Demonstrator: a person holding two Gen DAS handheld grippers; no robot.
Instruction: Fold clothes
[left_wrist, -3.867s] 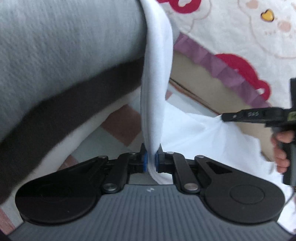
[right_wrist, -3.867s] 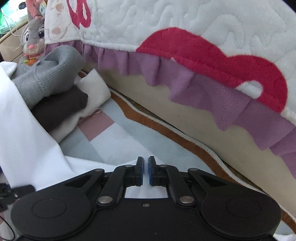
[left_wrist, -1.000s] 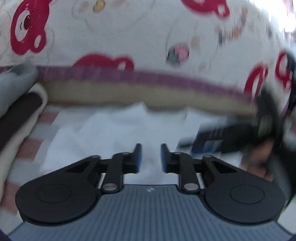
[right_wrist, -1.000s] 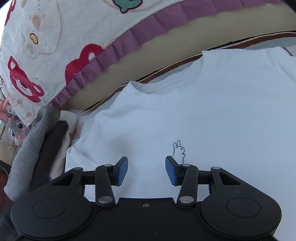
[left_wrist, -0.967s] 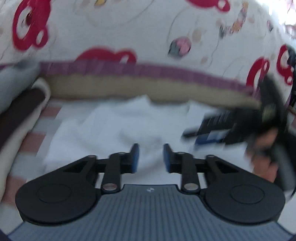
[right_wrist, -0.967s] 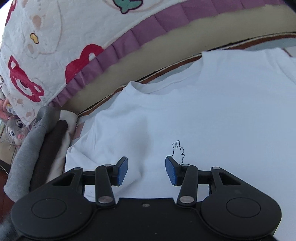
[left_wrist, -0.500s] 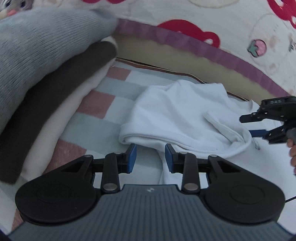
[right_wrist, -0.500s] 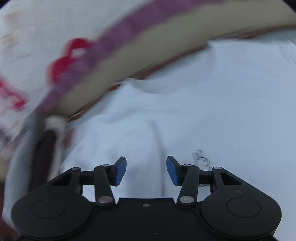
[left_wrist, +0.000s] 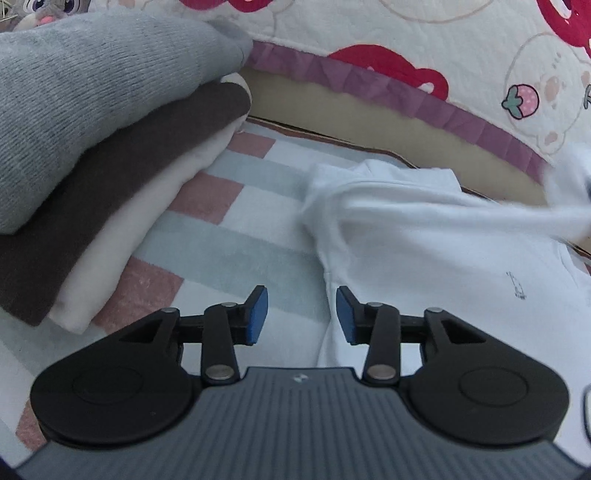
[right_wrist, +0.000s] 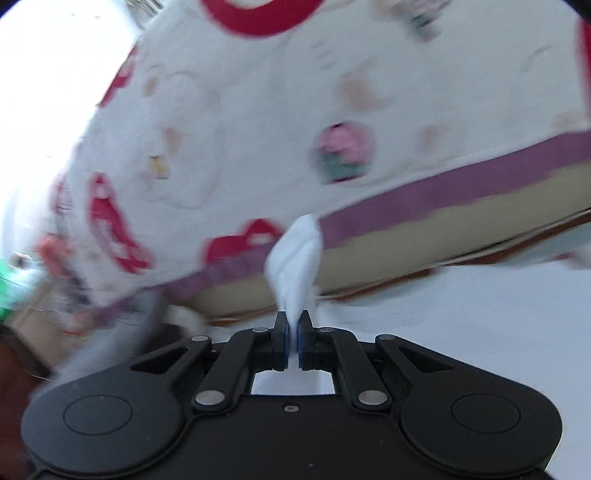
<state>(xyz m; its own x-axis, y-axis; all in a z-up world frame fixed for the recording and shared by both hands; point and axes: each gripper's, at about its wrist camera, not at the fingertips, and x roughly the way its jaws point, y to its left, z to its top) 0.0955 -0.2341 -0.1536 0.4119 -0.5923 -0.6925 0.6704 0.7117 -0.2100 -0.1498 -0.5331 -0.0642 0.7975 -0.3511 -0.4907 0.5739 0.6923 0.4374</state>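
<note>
Checked rug (left_wrist: 229, 236), right gripper (right_wrist: 293, 338) pinching white T-shirt (right_wrist: 295, 266)

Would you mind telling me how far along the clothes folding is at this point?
Done: a folded stack of grey, brown and cream garments sits beside the work area. In hand: the right gripper has just closed on a bunch of the white T-shirt; the left gripper, opening, holds nothing. Left: the T-shirt's folds.

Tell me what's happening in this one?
A person is folding a white T-shirt on a striped rug. The right gripper has just closed on a bunch of the shirt. The left gripper has been opening and hovers at the shirt's edge, empty. Folded clothes sit stacked alongside.
</note>
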